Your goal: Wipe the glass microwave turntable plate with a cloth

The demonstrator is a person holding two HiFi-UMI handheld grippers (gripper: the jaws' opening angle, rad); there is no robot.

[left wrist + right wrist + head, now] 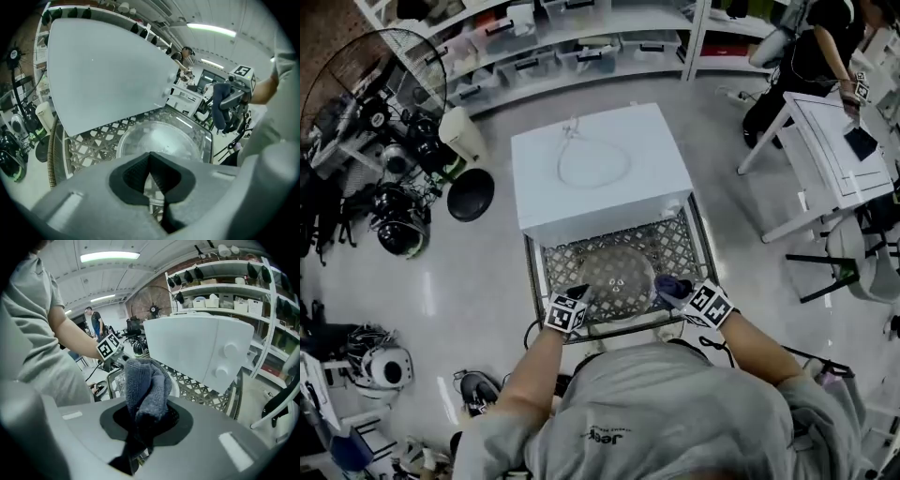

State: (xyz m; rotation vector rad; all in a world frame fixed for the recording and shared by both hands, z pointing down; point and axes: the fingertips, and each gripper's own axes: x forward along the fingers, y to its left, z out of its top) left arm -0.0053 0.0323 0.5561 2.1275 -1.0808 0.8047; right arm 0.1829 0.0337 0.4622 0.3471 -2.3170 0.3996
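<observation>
The round glass turntable plate (617, 272) lies on a metal lattice tray (675, 239) just in front of a white microwave (600, 164). My left gripper (578, 298) is at the plate's near left rim. In the left gripper view the jaws are shut, with the plate (157, 138) just beyond the tips (150, 154); I cannot tell whether they touch it. My right gripper (675, 291) hovers at the plate's near right rim, shut on a bunched blue-grey cloth (145, 385), which also shows from the left side (220, 105).
A white cable loop (592, 159) lies on the microwave's top. A standing fan (384, 80) and dark gear (398, 220) crowd the floor at left. A white table (839, 155) with a person beside it is at right. Shelves (581, 52) run along the back.
</observation>
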